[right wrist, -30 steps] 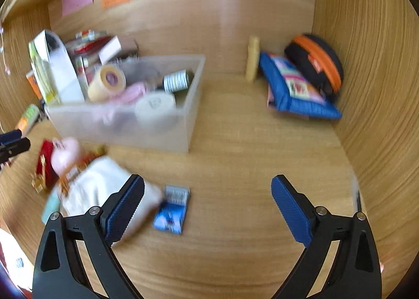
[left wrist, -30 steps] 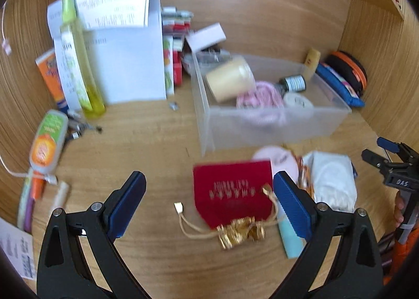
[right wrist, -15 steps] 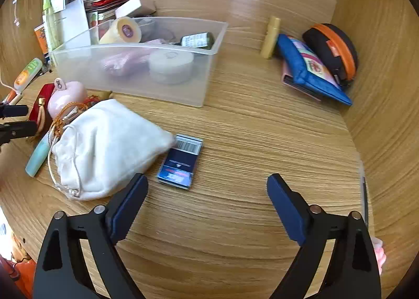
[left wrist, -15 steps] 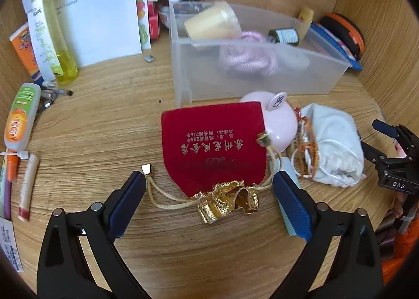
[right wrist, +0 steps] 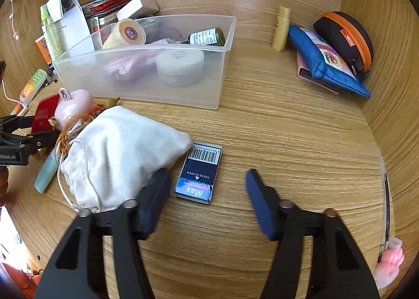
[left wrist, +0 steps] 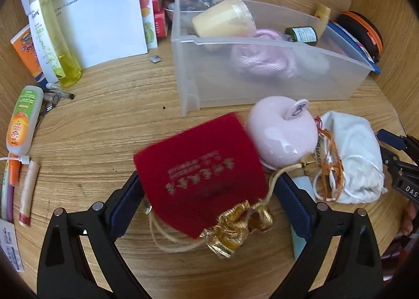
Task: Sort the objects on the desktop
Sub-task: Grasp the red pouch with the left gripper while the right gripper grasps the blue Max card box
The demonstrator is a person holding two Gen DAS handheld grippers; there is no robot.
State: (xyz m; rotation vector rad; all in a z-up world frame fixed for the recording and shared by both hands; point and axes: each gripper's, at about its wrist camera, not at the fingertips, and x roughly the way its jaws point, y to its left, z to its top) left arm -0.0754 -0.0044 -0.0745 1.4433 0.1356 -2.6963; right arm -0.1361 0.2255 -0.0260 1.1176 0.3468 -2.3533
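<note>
A red velvet pouch (left wrist: 201, 181) is lying on the wooden tabletop (left wrist: 104, 126) in front of a clear plastic bin (left wrist: 262, 73), its body sitting between the spread fingers of the left tool (left wrist: 207, 202), which are flanking it without yet pinching. Its gold drawstring (left wrist: 235, 225) is trailing loose toward a pink ceramic pot (left wrist: 281, 135) (touching the pouch's right edge), so a lift risks snagging the cord and dragging or tipping the pot. To the right, the right tool (right wrist: 207, 194) is standing open over a small blue box (right wrist: 200, 172); its left finger (right wrist: 154, 199) is pressing against a white cloth bag (right wrist: 123, 152), and closing may be catching fabric instead of the box, likely pulling both.
</note>
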